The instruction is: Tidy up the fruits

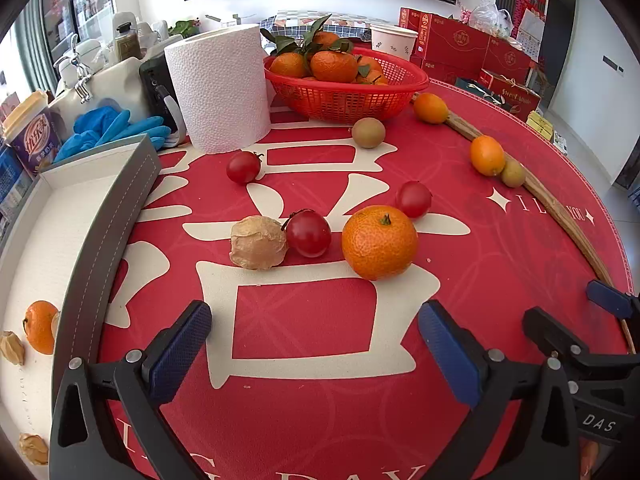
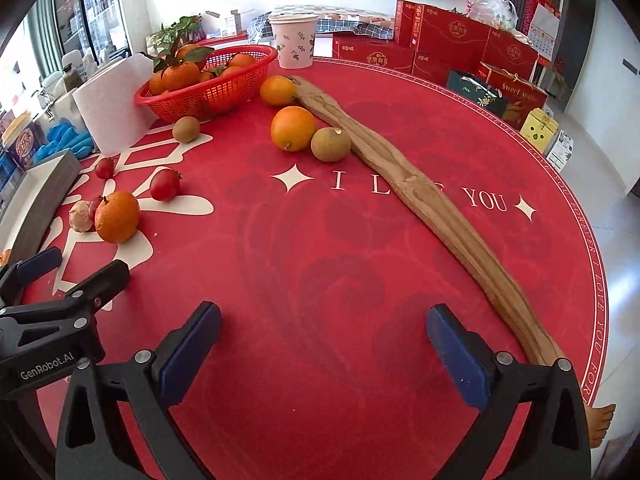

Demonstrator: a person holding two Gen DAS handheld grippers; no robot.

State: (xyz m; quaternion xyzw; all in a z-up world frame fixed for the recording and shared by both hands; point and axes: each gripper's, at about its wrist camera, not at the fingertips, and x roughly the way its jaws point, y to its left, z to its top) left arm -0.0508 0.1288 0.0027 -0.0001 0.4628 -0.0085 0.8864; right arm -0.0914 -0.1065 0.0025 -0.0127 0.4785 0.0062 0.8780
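Loose fruit lies on the round red table. In the left wrist view a mandarin (image 1: 379,242), a cherry tomato (image 1: 308,233) and a papery husk fruit (image 1: 258,242) sit just ahead of my open left gripper (image 1: 316,344). Two more tomatoes (image 1: 243,167) (image 1: 413,199), a kiwi (image 1: 368,132) and two oranges (image 1: 487,155) (image 1: 430,108) lie farther off. A grey-walled white box (image 1: 100,216) at the left holds a mandarin (image 1: 40,326) and husk fruits. My right gripper (image 2: 324,350) is open over bare cloth, with an orange (image 2: 293,128) and a kiwi (image 2: 331,144) far ahead.
A red basket (image 1: 348,96) of leafy mandarins stands at the back beside a paper towel roll (image 1: 222,88). A long wooden back-scratcher (image 2: 420,200) curves along the right side of the table. Blue gloves (image 1: 112,128), a paper cup (image 2: 294,42) and red gift boxes (image 2: 460,40) ring the back.
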